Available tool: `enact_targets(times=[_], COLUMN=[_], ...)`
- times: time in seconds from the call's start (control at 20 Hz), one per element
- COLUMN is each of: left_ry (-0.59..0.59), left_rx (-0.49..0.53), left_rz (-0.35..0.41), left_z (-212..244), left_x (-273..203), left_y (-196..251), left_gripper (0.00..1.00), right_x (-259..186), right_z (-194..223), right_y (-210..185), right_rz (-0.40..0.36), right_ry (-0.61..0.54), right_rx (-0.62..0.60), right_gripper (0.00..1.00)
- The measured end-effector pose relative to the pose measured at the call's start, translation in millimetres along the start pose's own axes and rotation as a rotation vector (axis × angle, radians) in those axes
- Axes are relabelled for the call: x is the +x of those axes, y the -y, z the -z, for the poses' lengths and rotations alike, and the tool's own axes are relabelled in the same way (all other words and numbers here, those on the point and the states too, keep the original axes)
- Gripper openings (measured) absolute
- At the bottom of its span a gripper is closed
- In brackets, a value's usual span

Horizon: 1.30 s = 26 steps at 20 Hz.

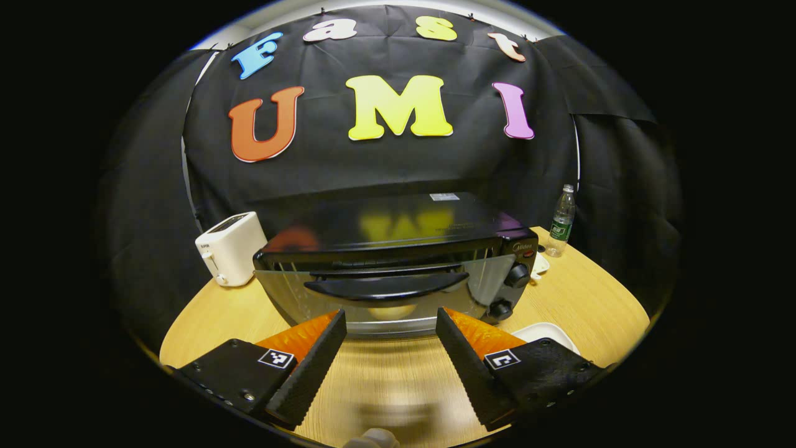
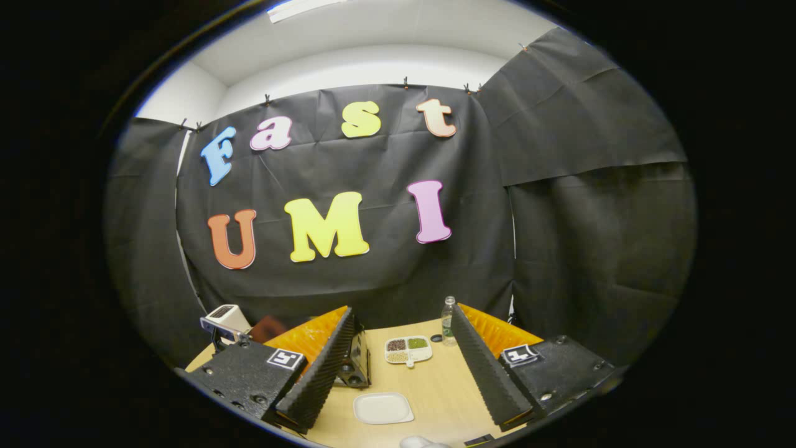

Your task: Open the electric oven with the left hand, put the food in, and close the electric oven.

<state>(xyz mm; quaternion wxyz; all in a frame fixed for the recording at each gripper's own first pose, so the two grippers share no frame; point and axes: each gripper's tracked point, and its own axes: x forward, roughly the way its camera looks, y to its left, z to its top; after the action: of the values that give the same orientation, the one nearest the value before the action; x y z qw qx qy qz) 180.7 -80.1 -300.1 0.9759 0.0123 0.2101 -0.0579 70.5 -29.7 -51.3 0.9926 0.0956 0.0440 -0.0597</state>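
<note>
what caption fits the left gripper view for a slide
Open left gripper faces the closed electric oven and its door handle on the wooden table.

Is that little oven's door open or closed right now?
Closed. In the left gripper view the oven has its glass door upright against the front, handle untouched, with the open left gripper short of it.

Bystanders on the wooden table [image 1: 578,298]

White toaster [image 1: 231,247] far left; water bottle [image 1: 562,221] far right; divided snack tray [image 2: 408,349] beside the bottle; empty white plate [image 2: 383,407] nearer.
</note>
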Motion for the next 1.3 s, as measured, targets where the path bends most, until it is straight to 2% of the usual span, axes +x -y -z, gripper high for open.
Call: enact_targets(times=[0.45,0.55,0.6,0.75,0.95,1.15,1.2,1.3], left_ry=[0.027,0.004,0.003,0.015,0.090,0.192,0.209,0.259], left_rx=[-0.005,-0.015,-0.018,-0.023,-0.063,-0.055,-0.066,-0.067], left_rz=[-0.022,-0.016,-0.020,-0.027,-0.021,-0.029,-0.026,-0.033], left_z=[-16,-8,-8,-14,-49,-102,-115,-140], left_x=[24,27,25,17,-28,-103,-122,-156], left_y=[-8,-7,-9,-12,-16,-33,-38,-51], left_gripper=[0.95,0.85,0.96,0.97,0.97,1.00,0.88,0.88], right_x=[2,3,3,2,-3,-12,-14,-22], right_z=[11,15,14,10,-11,-39,-49,-64], right_y=[7,6,6,4,-8,-31,-37,-44], right_rz=[0.011,0.006,0.005,0.000,-0.025,-0.067,-0.079,-0.094], right_ry=[-0.030,-0.042,-0.042,-0.035,0.007,0.057,0.080,0.106], right_rx=[0.000,0.004,0.004,0.007,-0.005,-0.024,-0.028,-0.041], right_gripper=[0.96,0.96,0.96,0.96,0.96,0.96,0.96,0.96])
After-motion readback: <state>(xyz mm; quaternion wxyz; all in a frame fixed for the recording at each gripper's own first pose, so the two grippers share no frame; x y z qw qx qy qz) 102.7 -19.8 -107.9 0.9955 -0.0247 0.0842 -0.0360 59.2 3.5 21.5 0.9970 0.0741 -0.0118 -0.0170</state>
